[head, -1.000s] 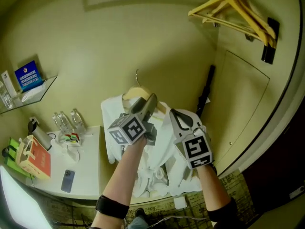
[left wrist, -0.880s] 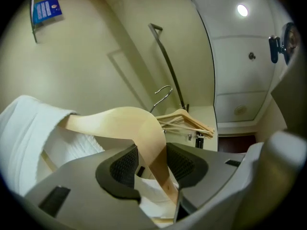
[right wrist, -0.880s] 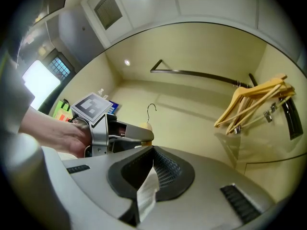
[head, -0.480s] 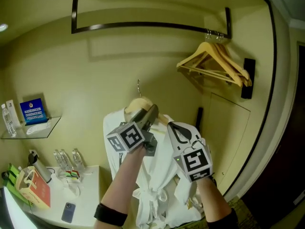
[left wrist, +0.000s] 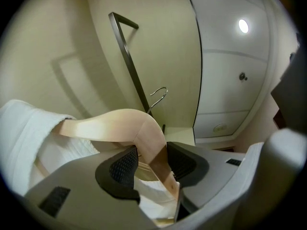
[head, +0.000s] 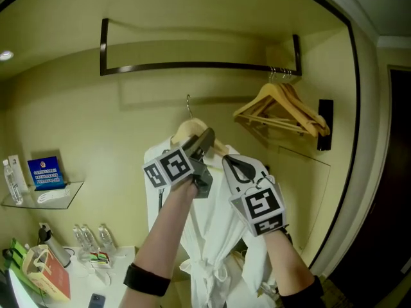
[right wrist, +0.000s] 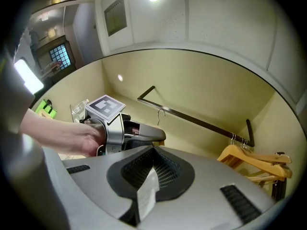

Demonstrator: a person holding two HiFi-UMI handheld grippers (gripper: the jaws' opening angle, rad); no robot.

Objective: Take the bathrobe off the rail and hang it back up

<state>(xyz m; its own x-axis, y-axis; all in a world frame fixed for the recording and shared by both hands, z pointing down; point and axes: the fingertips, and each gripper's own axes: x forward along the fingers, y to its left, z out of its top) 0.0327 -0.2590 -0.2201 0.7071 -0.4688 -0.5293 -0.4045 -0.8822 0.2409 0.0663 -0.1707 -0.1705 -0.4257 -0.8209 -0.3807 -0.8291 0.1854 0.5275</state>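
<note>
A white bathrobe hangs on a pale wooden hanger whose metal hook is free, a little below the dark rail. My left gripper is shut on the hanger's arm near the neck. Its jaws have just been opening slightly, with the wood still between the pads. The hook stands beside the rail in the left gripper view. My right gripper is just right of the left one, shut on a strip of white robe fabric.
Several empty wooden hangers hang at the rail's right end. A glass shelf with a blue card is on the left wall. Below it a counter holds water bottles and an orange box.
Both grippers have risen with the hanger and robe. The robe has lifted off the counter and now hangs full length. The rail has come into view above the hook.
</note>
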